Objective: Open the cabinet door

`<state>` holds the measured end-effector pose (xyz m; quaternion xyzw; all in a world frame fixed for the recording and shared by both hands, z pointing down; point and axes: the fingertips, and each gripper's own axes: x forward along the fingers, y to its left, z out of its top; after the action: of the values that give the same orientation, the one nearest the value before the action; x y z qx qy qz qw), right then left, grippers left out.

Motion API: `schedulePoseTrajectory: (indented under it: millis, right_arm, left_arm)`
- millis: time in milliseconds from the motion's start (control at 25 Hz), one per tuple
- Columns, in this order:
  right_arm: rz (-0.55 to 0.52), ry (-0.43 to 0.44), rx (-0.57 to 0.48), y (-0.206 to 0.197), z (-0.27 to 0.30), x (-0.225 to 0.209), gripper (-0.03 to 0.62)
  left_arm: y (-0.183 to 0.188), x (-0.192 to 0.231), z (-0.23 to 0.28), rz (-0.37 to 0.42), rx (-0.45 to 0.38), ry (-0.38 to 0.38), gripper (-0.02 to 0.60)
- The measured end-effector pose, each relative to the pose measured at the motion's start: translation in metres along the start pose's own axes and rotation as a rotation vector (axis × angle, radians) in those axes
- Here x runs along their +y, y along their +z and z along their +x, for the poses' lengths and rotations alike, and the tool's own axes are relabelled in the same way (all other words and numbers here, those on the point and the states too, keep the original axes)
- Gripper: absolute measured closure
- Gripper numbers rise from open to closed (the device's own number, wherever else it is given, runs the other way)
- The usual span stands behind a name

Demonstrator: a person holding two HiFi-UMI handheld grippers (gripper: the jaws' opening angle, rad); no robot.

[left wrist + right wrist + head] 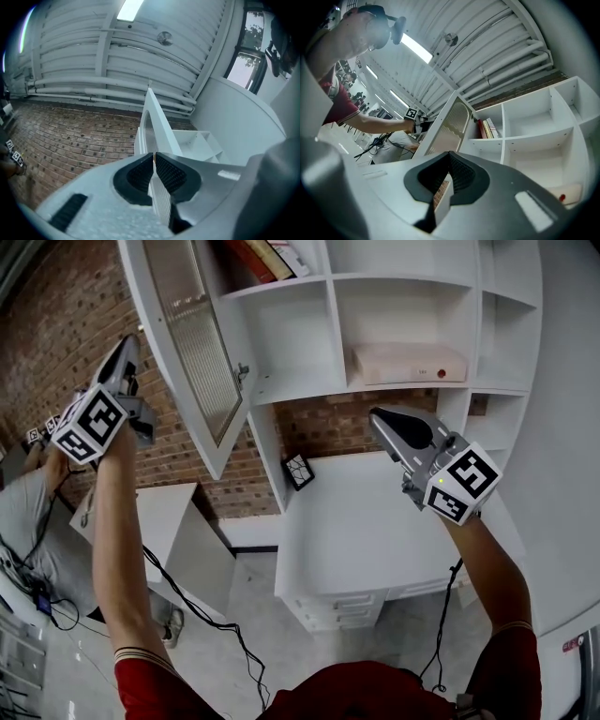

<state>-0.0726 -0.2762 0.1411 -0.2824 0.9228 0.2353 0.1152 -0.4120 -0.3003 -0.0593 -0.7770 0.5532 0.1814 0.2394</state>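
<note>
While the left claw (153, 158) sits pressed together on nothing, the cabinet door (192, 343) hangs swung open just to its right, with open air between them. The right claw (382, 420), likewise closed and empty, hovers over a white desk (375, 521). Beyond it stand white shelves (394, 310) holding a pale box (408, 362) and books (267, 257), with a brick wall (66, 324) behind.

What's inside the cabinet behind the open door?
Books stand on the upper shelf, their tops cut off by the frame. The ribbed glass door covers anything left of them.
</note>
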Motion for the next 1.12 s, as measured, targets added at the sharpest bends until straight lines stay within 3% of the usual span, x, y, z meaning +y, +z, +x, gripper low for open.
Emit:
schedulePoseTrajectory:
  millis: [280, 520, 680, 840, 1120]
  right_arm:
    - [-0.02, 0.029, -0.012, 0.017, -0.01, -0.002, 0.582]
    - [-0.029, 0.048, -0.064, 0.041, -0.018, -0.001, 0.582]
    - [-0.004, 0.042, -0.099, 0.05, -0.028, -0.001, 0.582]
    - [0.017, 0.016, -0.133, 0.048, -0.038, -0.004, 0.582]
    - [0.045, -0.052, -0.143, 0.027, -0.059, -0.005, 0.582]
  left_arm:
    - [0.014, -0.034, -0.041, 0.089, -0.016, 0.027, 0.575]
    - [0.008, -0.103, -0.062, 0.034, -0.036, -0.071, 0.575]
    - [-0.017, -0.153, -0.069, 0.003, -0.026, -0.148, 0.575]
    - [-0.057, -0.203, -0.076, 0.031, 0.006, -0.211, 0.575]
    - [-0.103, -0.262, -0.091, -0.047, 0.03, -0.279, 0.575]
